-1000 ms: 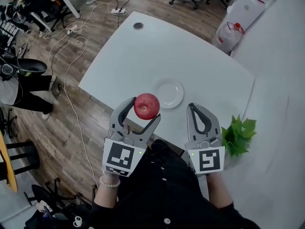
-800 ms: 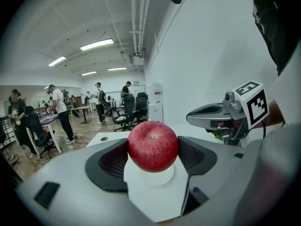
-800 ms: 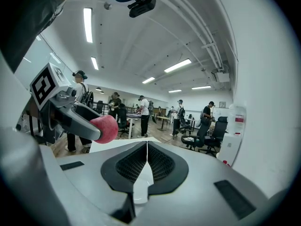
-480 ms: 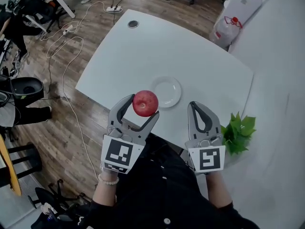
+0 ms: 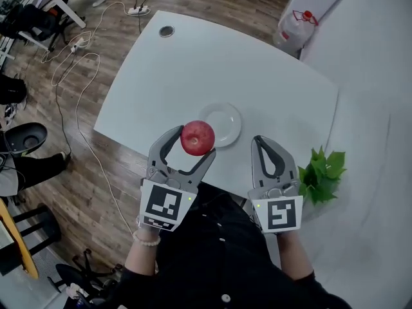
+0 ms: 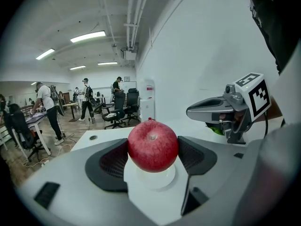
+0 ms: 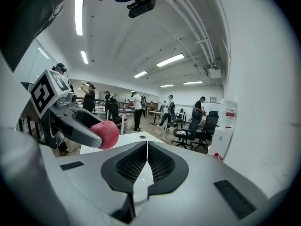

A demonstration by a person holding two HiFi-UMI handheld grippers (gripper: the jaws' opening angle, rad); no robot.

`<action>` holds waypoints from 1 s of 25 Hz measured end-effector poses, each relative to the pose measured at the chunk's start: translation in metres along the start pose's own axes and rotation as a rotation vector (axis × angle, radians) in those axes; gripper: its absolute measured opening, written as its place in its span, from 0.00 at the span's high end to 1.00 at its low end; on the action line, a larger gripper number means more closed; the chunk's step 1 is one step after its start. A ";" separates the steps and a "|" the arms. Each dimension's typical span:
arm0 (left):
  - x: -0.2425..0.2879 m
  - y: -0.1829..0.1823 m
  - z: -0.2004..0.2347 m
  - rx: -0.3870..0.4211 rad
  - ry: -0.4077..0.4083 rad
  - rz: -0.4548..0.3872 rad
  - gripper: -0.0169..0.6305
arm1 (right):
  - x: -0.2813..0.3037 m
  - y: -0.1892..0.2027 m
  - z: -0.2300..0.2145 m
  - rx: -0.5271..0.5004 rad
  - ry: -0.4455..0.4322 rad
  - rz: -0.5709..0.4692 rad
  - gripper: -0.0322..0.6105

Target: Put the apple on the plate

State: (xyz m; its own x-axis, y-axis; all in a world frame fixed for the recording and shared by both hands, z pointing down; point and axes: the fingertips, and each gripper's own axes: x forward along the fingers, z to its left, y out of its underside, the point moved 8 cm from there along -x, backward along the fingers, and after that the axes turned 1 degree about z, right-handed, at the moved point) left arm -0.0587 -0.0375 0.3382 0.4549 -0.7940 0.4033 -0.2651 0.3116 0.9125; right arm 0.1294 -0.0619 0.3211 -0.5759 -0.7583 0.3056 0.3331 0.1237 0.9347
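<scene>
The left gripper (image 5: pixel 193 148) squeezes the red apple (image 5: pixel 197 138) between its jaws, up in the air by the white plate's (image 5: pixel 227 122) near edge. The right gripper (image 5: pixel 262 145), jaws pressed together on nothing, hangs near the plate too.

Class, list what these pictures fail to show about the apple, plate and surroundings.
- Head view: the apple, held by the left gripper, covers the near-left rim of the plate.
- Left gripper view: the apple hides most of the plate.
- Head view: print on the white container is too small to read.
</scene>
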 end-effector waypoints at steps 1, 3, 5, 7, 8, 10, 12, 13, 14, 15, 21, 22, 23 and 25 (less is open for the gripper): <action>0.003 0.001 0.001 0.001 0.009 0.002 0.44 | 0.001 0.000 0.000 0.004 0.005 0.007 0.88; 0.008 0.003 0.002 0.006 0.026 0.004 0.44 | 0.002 0.001 0.001 0.011 0.016 0.022 0.88; 0.014 0.005 0.004 0.010 0.044 0.003 0.44 | 0.003 0.002 0.000 0.013 0.029 0.034 0.88; 0.021 0.007 0.005 0.014 0.061 0.001 0.44 | 0.004 0.003 0.000 0.012 0.043 0.048 0.88; 0.024 0.008 0.006 0.018 0.069 0.001 0.44 | 0.004 0.003 0.000 0.011 0.049 0.051 0.88; 0.031 0.011 0.007 0.031 0.084 0.005 0.44 | 0.005 0.003 0.000 0.015 0.061 0.052 0.88; 0.038 0.013 0.008 0.042 0.102 0.009 0.44 | 0.006 0.003 0.000 0.023 0.072 0.059 0.88; 0.040 0.014 0.009 0.046 0.111 0.009 0.44 | 0.006 0.004 -0.001 0.024 0.077 0.065 0.88; 0.043 0.015 0.010 0.050 0.119 0.009 0.44 | 0.006 0.004 0.000 0.023 0.081 0.070 0.88; 0.046 0.016 0.010 0.053 0.125 0.009 0.44 | 0.006 0.004 0.000 0.023 0.085 0.074 0.88; 0.062 0.023 0.011 0.066 0.158 0.015 0.44 | 0.005 0.007 0.000 0.031 0.110 0.091 0.88; 0.064 0.026 0.010 0.064 0.162 0.022 0.44 | 0.004 0.008 0.000 0.034 0.115 0.098 0.88; 0.066 0.031 0.010 0.058 0.163 0.034 0.44 | 0.004 0.008 0.000 0.036 0.119 0.105 0.88; 0.070 0.041 0.008 0.046 0.165 0.060 0.44 | 0.004 0.009 0.000 0.040 0.129 0.110 0.88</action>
State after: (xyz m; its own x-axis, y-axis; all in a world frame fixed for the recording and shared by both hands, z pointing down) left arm -0.0445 -0.0840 0.4033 0.5692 -0.6773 0.4662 -0.3330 0.3285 0.8839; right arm 0.1300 -0.0632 0.3304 -0.4365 -0.8141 0.3831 0.3577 0.2337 0.9041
